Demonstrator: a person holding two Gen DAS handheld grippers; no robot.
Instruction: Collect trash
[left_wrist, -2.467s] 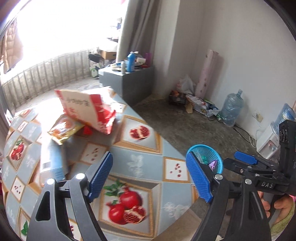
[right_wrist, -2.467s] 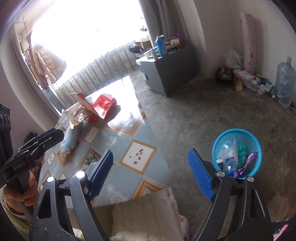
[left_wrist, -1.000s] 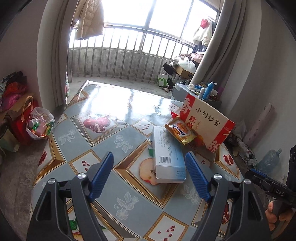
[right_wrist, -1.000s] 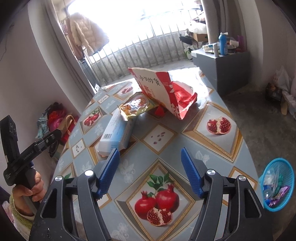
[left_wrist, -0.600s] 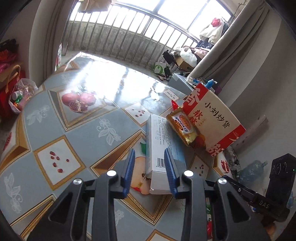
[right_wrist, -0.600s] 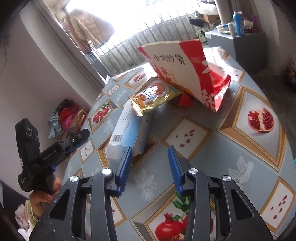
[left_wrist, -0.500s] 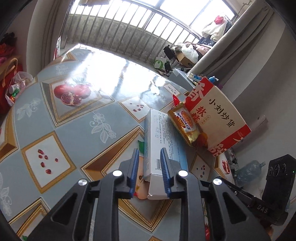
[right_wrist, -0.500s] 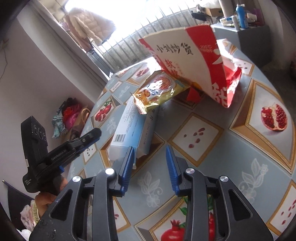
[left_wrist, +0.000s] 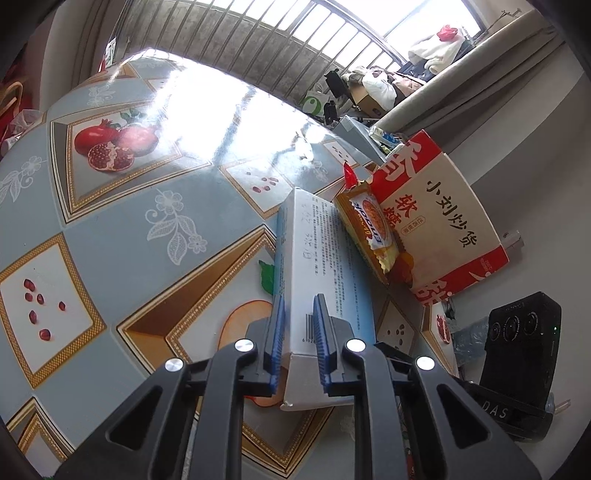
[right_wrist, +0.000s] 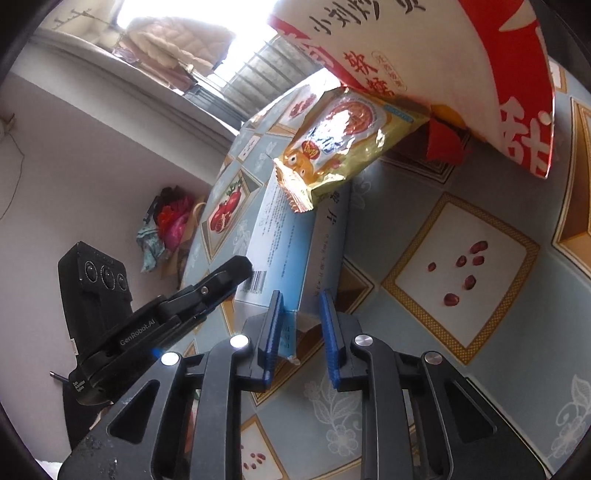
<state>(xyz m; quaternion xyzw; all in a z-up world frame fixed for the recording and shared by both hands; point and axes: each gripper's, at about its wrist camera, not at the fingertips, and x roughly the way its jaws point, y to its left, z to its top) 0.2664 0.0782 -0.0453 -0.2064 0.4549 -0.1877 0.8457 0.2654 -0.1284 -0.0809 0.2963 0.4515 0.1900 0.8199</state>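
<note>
A long light-blue and white box (left_wrist: 325, 258) lies on the table, and it also shows in the right wrist view (right_wrist: 280, 243). My left gripper (left_wrist: 298, 347) is shut on the near left corner of the box, one pad on its side and one on its top. My right gripper (right_wrist: 301, 332) has its jaws narrowed around the box's open end flap at the other near corner. A yellow snack packet (left_wrist: 373, 229) rests on the far end of the box, also in the right wrist view (right_wrist: 343, 144). A red and cream paper bag (left_wrist: 443, 221) leans behind it.
The round table (left_wrist: 110, 206) has a pomegranate-pattern cloth. A window with railings, a curtain and boxes (left_wrist: 369, 92) are beyond it. Bags (right_wrist: 170, 221) lie on the floor by the wall.
Both grippers have moved in to the near end of the blue box and narrowed their jaws. The left has closed onto the box corner; the right has closed around its end flap.
</note>
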